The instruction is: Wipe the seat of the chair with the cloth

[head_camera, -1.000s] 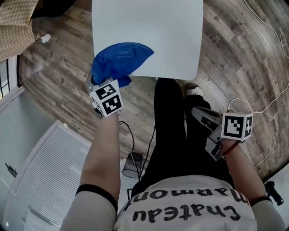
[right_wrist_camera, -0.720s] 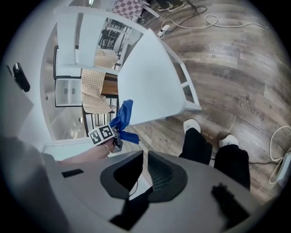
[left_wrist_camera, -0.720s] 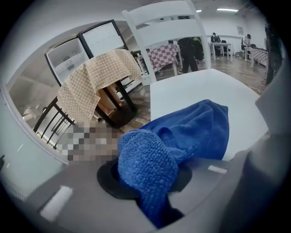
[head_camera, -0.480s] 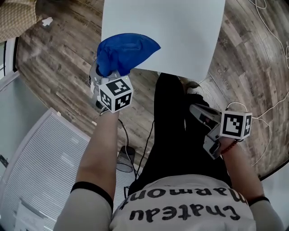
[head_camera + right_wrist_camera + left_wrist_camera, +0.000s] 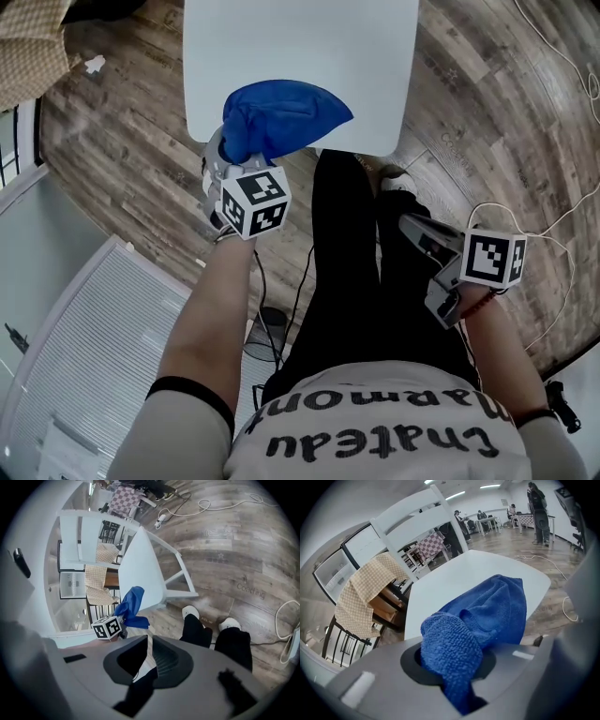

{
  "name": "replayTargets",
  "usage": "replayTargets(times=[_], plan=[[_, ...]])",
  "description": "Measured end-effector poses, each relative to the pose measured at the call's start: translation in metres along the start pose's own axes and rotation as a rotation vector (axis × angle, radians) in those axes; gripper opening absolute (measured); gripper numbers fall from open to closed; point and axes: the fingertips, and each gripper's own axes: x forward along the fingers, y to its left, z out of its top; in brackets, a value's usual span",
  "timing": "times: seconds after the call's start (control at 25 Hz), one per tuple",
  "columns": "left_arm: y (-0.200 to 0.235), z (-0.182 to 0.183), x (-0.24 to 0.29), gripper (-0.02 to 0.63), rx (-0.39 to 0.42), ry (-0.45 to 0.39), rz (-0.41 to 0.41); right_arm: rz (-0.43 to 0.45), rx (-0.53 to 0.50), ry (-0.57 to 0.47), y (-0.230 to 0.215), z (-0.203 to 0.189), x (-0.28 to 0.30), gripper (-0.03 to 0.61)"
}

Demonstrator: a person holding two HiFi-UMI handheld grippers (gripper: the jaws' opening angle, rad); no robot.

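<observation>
The left gripper (image 5: 232, 159) is shut tight on the near end of the soft blue cloth (image 5: 286, 117). The rest of the cloth lies on the near left part of the flat white chair seat (image 5: 300, 47). The bare seat spreads far and right of that gripper, so the wipe likely goes that way. The right gripper (image 5: 412, 232) hangs by the person's leg, well away, with its jaws a little apart and empty.
</observation>
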Motion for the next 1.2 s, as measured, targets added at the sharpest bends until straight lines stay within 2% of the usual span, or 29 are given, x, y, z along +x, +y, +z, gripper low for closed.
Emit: replayTargets(times=[0.08, 0.28, 0.64, 0.88, 0.96, 1.04, 1.12, 1.2], plan=[[-0.017, 0.013, -0.002, 0.044, 0.004, -0.014, -0.018, -0.002, 0.011, -0.015, -0.011, -0.001, -0.012, 0.043], [-0.059, 0.043, -0.008, 0.044, -0.064, -0.054, -0.062, -0.003, 0.051, -0.061, -0.040, -0.004, -0.046, 0.043], [-0.128, 0.092, -0.019, 0.044, -0.057, -0.130, -0.119, 0.004, 0.109, -0.148, -0.077, -0.015, -0.100, 0.043], [-0.169, 0.114, -0.025, 0.046, -0.137, -0.084, -0.200, 0.007, 0.116, -0.203, -0.085, -0.014, -0.131, 0.043], [-0.183, 0.122, -0.027, 0.050, -0.244, -0.044, -0.297, 0.018, 0.105, -0.219, -0.078, -0.010, -0.141, 0.043], [-0.197, 0.133, -0.032, 0.074, -0.437, 0.000, -0.441, 0.031, 0.087, -0.234, -0.067, -0.005, -0.152, 0.043], [-0.204, 0.146, -0.042, 0.074, -0.598, 0.002, -0.547, 0.042, 0.067, -0.249, -0.055, -0.001, -0.165, 0.043], [-0.202, 0.162, -0.060, 0.075, -0.657, -0.033, -0.582, 0.045, 0.039, -0.261, -0.045, 0.001, -0.179, 0.043]])
